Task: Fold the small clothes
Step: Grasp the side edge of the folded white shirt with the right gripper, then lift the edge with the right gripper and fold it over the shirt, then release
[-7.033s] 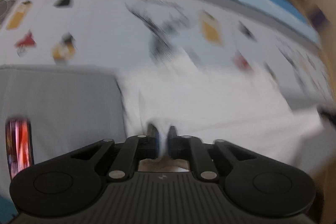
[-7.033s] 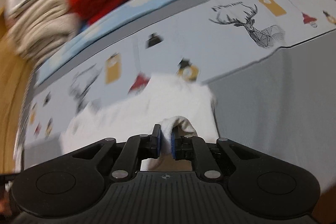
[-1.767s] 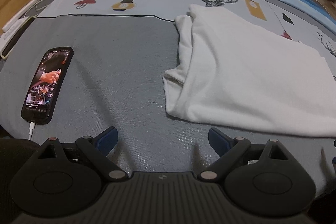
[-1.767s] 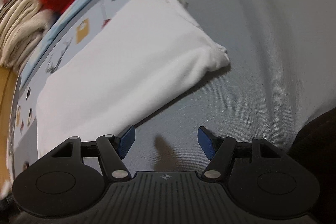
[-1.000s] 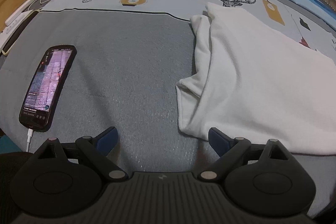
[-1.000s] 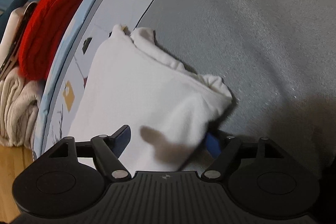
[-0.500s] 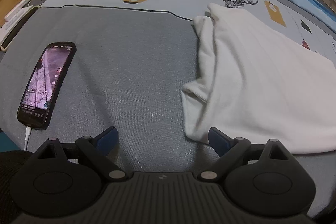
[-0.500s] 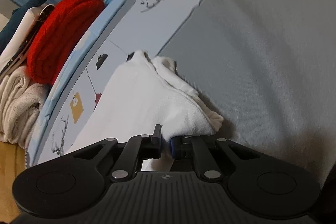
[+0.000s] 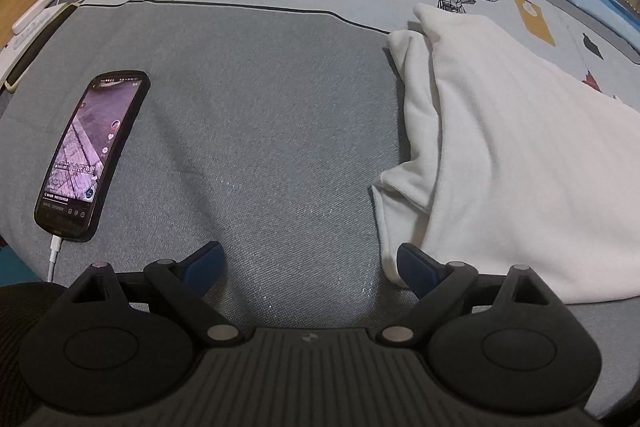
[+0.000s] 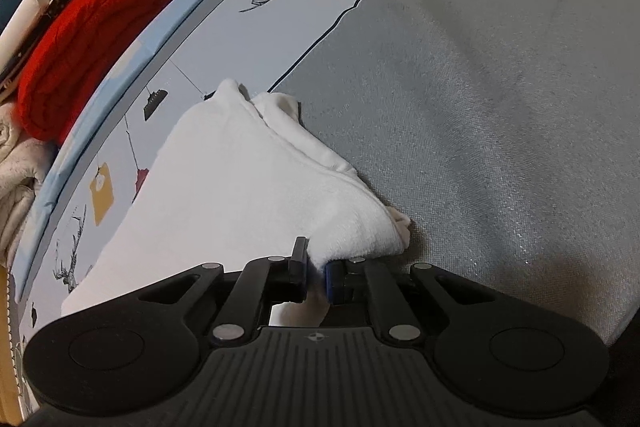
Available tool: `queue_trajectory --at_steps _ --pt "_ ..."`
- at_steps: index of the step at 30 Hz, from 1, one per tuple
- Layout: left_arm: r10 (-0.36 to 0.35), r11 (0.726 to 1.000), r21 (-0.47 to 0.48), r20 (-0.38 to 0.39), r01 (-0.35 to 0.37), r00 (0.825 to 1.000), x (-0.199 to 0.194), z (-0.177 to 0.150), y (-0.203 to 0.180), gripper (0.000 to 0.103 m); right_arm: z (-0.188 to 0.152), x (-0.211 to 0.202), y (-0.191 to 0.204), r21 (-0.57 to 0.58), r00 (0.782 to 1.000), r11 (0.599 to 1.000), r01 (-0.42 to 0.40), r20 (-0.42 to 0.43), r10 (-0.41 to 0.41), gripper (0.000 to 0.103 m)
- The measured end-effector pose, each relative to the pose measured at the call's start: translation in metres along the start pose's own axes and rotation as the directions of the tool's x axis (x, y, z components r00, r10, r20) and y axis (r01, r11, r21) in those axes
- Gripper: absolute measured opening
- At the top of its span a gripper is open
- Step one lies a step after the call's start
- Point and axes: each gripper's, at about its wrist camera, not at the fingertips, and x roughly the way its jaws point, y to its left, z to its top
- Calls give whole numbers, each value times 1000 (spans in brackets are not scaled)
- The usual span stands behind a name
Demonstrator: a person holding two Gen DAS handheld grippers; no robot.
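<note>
Right tool newly clamped on one white garment; left tool wide open, empty; one phone.

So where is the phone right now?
In the left wrist view, the phone lies on the grey blanket, far left, well apart from the white garment.
</note>
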Motion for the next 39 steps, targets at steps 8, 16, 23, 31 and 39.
queue_trajectory --at_steps 8,16,23,31,39 --pt "8 1000 -15 -12 -8 1000 3 3 3 95 -3 -2 26 -152 997 986 70 29 -66 8" --pt "6 996 -91 -22 -8 1000 1 7 15 95 -38 -44 161 -683 981 731 10 148 125 7" --pt "23 976 -217 -2 -23 1000 -6 13 40 95 -179 -71 250 -927 900 210 -310 -215 379 7" --pt "20 972 -234 -15 -23 1000 -7 12 55 95 -268 -21 243 -896 899 148 -419 -385 209 7" --pt "5 972 -235 -40 -14 999 -2 13 59 95 -270 -24 243 -852 856 143 -503 -468 222 41"
